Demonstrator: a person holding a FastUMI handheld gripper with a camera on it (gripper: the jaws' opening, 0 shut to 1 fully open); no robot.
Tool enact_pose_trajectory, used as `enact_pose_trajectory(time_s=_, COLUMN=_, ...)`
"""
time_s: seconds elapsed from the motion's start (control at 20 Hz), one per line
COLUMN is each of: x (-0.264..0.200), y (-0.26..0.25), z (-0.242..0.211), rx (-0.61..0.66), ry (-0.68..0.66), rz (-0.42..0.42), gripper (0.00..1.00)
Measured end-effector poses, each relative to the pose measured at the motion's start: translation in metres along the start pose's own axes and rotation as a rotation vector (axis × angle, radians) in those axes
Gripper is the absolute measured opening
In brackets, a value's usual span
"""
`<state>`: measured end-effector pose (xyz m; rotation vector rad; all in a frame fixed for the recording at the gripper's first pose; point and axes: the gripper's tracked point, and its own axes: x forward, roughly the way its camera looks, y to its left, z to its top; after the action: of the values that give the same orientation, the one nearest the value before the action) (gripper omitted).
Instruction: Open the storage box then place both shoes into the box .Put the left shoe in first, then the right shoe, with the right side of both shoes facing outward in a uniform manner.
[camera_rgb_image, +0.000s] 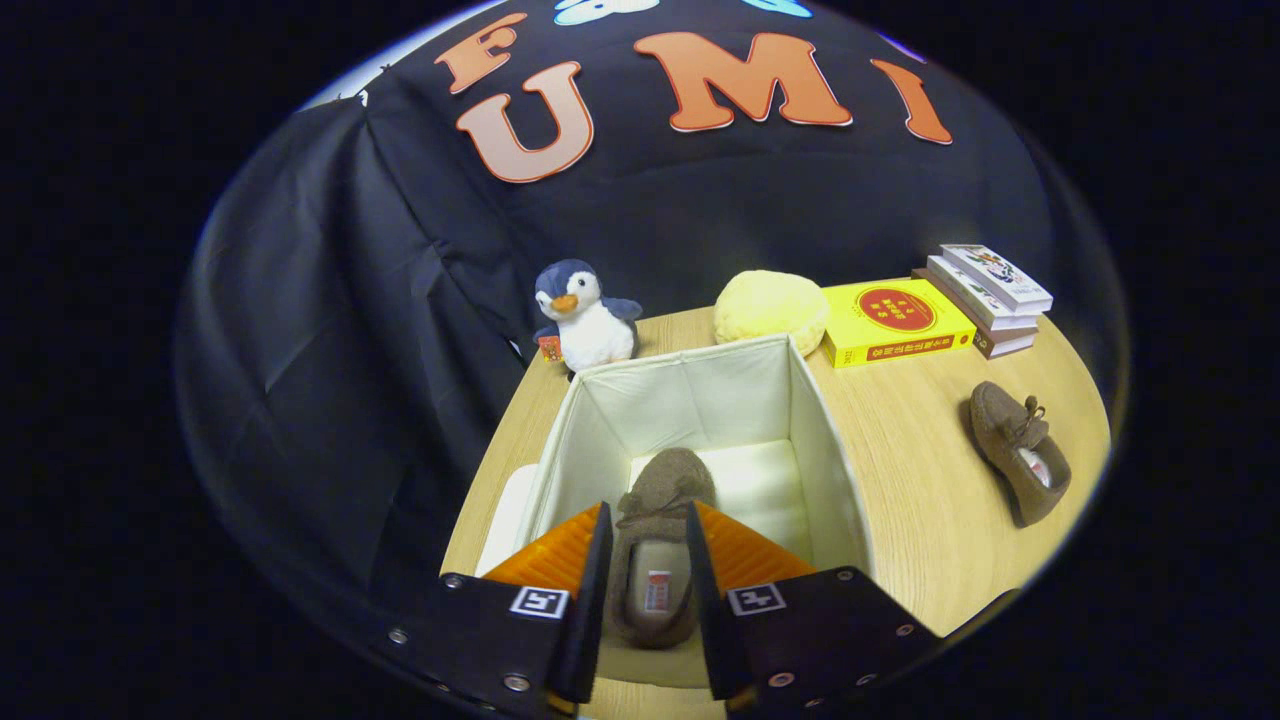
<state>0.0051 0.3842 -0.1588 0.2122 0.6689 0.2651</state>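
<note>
An open cream fabric storage box (815, 440) stands on the wooden table (920, 510), just ahead of the fingers. My gripper (647, 512) is shut on a brown suede moccasin (655, 500). Both fingers press on its sides near the heel opening. The shoe's toe points away from me, and it sits inside the box near the front wall; I cannot tell whether it touches the pale floor. A second brown moccasin (1020, 450) lies on the table to the right of the box, its opening turned toward me.
A penguin plush (585, 318) and a round yellow cushion (770, 308) sit just behind the box. A yellow book (895, 320) and a small stack of books (990, 298) lie at the back right. A flat cream panel (505, 520) lies by the box's left side, near the table edge.
</note>
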Motion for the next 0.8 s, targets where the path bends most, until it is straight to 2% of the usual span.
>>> enact_pose_trajectory(time_s=0.2, x=-0.019, y=-0.032, z=0.011, rx=-0.002, ry=-0.043, rz=-0.020, gripper=0.69)
enact_pose_trajectory(time_s=0.3, x=-0.029, y=-0.058, z=0.017, rx=0.003, ry=-0.065, rz=-0.057, gripper=0.83)
enact_pose_trajectory(time_s=0.35, x=-0.034, y=-0.073, z=0.022, rx=0.004, ry=-0.081, rz=-0.081, gripper=0.87)
enact_pose_trajectory(time_s=0.55, x=-0.053, y=-0.125, z=0.038, rx=0.021, ry=-0.119, rz=-0.134, gripper=0.98)
enact_pose_trajectory(time_s=0.8, x=-0.072, y=-0.198, z=0.047, rx=0.044, ry=-0.135, rz=-0.208, gripper=0.99)
